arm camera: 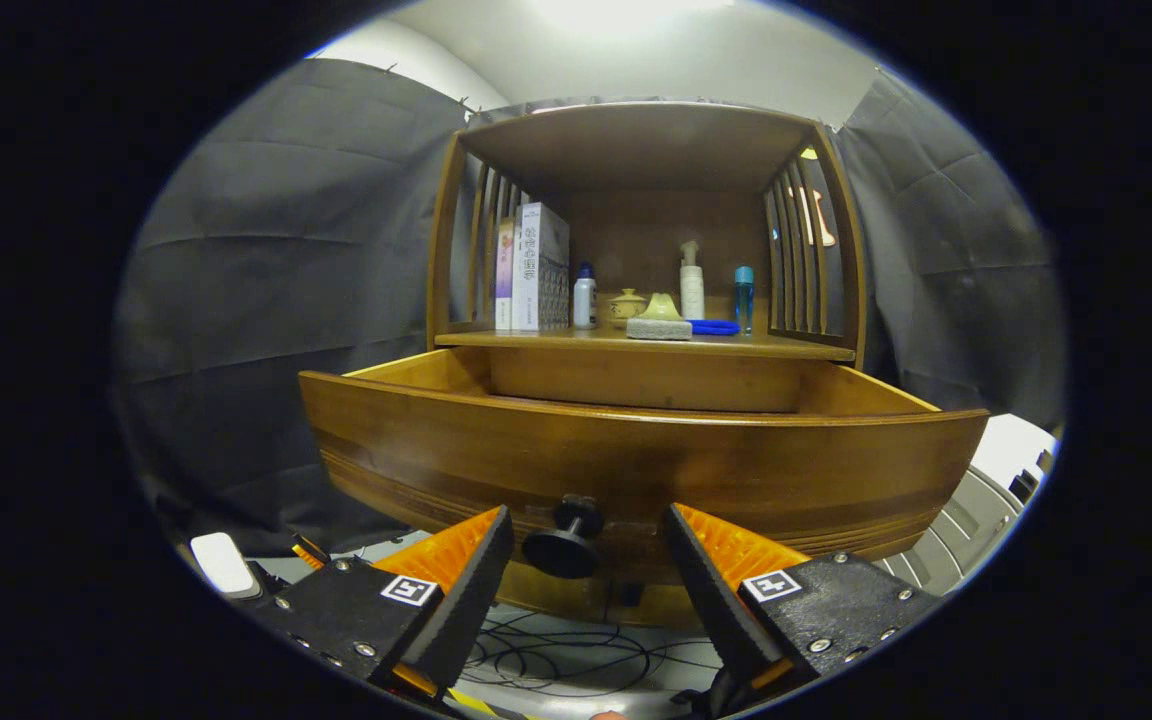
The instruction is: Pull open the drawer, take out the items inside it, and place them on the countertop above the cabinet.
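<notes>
- Just in front of my gripper (586,530), the brown wooden drawer with a curved front panel (636,465) stands pulled well out of the wooden cabinet (641,150).
- The drawer's round dark knob on a short stem (566,540) sits between my two fingers; the fingers (471,580) are spread wide, each clear of the knob, gripping nothing.
- From this low angle I see the drawer's pale inner side walls and back wall above the front panel, but I cannot tell what lies on its floor.
- Directly above the drawer, the wooden countertop shelf (786,347) carries a row of things: two upright books, one white and one pinkish (536,265), at its left end, then a small white bottle with a blue cap (585,297), a small cream lidded pot (626,305), a grey rectangular sponge block (658,328) with a yellowish piece on top, a white pump bottle (691,282), a flat blue object (714,327) and a slim blue-capped tube (743,297).
- Below the drawer, dark cables (576,660) lie in loops on the pale floor.
</notes>
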A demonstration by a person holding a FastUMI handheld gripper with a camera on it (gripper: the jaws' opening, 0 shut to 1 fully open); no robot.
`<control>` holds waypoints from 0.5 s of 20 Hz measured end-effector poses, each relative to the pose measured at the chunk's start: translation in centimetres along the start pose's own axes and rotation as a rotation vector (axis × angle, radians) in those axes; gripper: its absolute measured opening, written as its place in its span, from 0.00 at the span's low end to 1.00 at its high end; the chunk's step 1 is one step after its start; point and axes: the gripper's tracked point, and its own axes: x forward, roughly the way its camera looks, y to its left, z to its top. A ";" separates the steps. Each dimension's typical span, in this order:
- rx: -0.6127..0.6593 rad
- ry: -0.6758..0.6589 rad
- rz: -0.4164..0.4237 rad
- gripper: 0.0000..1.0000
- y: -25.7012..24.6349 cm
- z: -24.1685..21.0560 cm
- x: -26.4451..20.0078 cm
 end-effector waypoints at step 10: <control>0.088 0.025 -0.068 0.93 -0.7 0.1 2.0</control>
